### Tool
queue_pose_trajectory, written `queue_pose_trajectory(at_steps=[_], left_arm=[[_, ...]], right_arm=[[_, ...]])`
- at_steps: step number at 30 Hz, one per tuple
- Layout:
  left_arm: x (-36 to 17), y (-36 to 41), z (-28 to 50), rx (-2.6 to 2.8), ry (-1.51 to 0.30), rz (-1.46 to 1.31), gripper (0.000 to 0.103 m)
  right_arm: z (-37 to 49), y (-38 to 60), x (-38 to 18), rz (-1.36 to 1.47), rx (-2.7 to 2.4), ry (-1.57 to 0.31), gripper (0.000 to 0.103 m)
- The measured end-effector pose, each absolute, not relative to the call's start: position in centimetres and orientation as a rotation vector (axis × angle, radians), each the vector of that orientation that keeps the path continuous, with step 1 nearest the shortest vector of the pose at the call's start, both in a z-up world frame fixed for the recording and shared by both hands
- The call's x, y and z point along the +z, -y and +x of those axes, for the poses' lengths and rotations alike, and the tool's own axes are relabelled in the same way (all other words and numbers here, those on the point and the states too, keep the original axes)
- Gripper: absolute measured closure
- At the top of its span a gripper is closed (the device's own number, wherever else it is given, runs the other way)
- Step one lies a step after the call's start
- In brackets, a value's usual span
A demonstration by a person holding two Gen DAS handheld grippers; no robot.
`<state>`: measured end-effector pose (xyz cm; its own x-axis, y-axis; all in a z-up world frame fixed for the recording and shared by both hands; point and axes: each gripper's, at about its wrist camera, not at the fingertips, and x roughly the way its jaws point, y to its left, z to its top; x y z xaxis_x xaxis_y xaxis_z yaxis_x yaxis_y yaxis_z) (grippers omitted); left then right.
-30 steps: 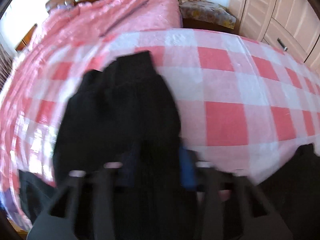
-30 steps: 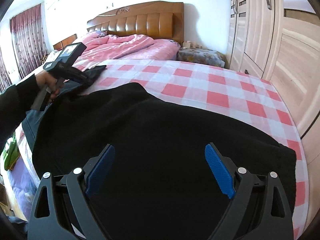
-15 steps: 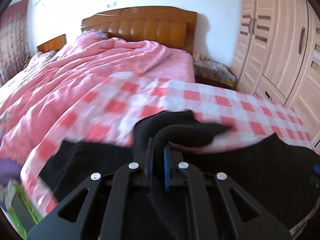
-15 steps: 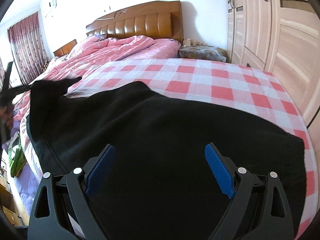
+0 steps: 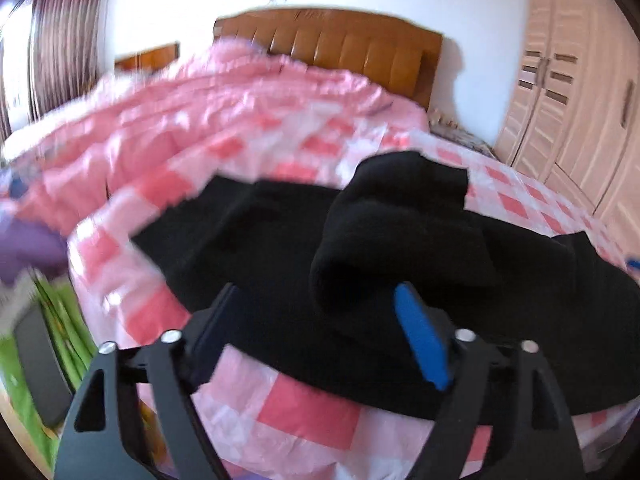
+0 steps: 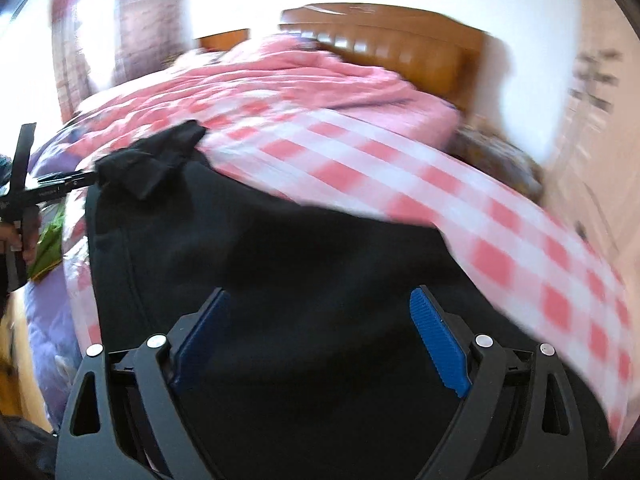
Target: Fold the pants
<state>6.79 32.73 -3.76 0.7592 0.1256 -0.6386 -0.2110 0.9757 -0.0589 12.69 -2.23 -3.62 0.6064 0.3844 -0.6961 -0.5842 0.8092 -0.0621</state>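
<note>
Item: black, soft fleece-like pants (image 5: pixel 400 264), spread across the near part of the pink-and-white checked bedsheet (image 5: pixel 312 408), one end humped into a thick fold toward my left side.

Handling, as I judge it: light, limp, thick enough to bunch; not slippery, not fragile. It will drape and drag instead of holding a crease, so I would take it at a hem or at the waistband corner, pinching both layers, not mid-panel.

My left gripper (image 5: pixel 316 328): jaws spread wide with nothing between them, the humped fold lying just ahead of the blue pad. In the right wrist view the left tool sits at the far left edge, close to the raised black corner (image 6: pixel 160 160); whether it touches is unclear.

My right gripper (image 6: pixel 320 336): jaws parted, empty, hovering over the broad flat panel of cloth.

Surface: soft mattress, yielding under pressure; cloth near its front edge.

Room: rumpled pink quilt (image 5: pixel 224 108) behind, brown padded wooden headboard (image 5: pixel 340 52), pale wardrobe doors (image 5: pixel 576 112) at right, dark red curtains (image 5: pixel 60 36) at left. Both views motion-blurred
</note>
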Motion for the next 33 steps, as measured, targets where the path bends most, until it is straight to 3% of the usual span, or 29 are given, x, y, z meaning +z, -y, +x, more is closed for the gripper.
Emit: queue_pose_trajectory(at_steps=[7,11,16,18,19,20,22,28,31,33], left_arm=[[-3.8,-31.4,9.5,0.153,-0.729,0.028,0.018],[-4.6,-31.0,11.5,0.120,-0.793,0.125,0.018],[-6.0,-31.7,13.4,0.042,-0.853,0.121,0.018],[-6.2,-31.7,13.6,0.013,-0.867,0.117,0.033],[-6.3,-31.6,13.6,-0.028,-0.877,0.094,0.058],[-6.3,-31.5,13.4,-0.033,-0.874,0.080,0.071],[-5.7,-31.2,13.0,-0.011,-0.843,0.072,0.086],[-2.1,-30.8,10.4,0.034,-0.699,-0.009,0.089],[-4.1,-31.9,10.3,0.083,-0.761,-0.077,0.088],[-5.7,-33.0,10.2,0.124,-0.804,-0.148,0.079]], right_arm=[[20.7,-5.8,-3.7,-0.427,0.818,-0.781,0.049],[22.5,-8.8,-4.6,-0.444,0.993,-0.827,0.054],[23.9,-10.8,-6.7,-0.429,1.104,-0.909,0.068],[23.7,-11.0,-7.2,-0.427,1.121,-0.912,0.077],[23.6,-11.0,-7.4,-0.431,1.120,-0.904,0.082],[23.3,-10.9,-7.5,-0.439,1.118,-0.888,0.083],[22.2,-10.8,-7.1,-0.473,1.102,-0.830,0.088],[16.3,-11.0,-3.6,-0.783,0.875,-0.388,0.100],[17.6,-10.9,-4.6,-0.716,0.890,-0.491,0.100],[19.0,-10.6,-6.2,-0.664,0.906,-0.614,0.099]])
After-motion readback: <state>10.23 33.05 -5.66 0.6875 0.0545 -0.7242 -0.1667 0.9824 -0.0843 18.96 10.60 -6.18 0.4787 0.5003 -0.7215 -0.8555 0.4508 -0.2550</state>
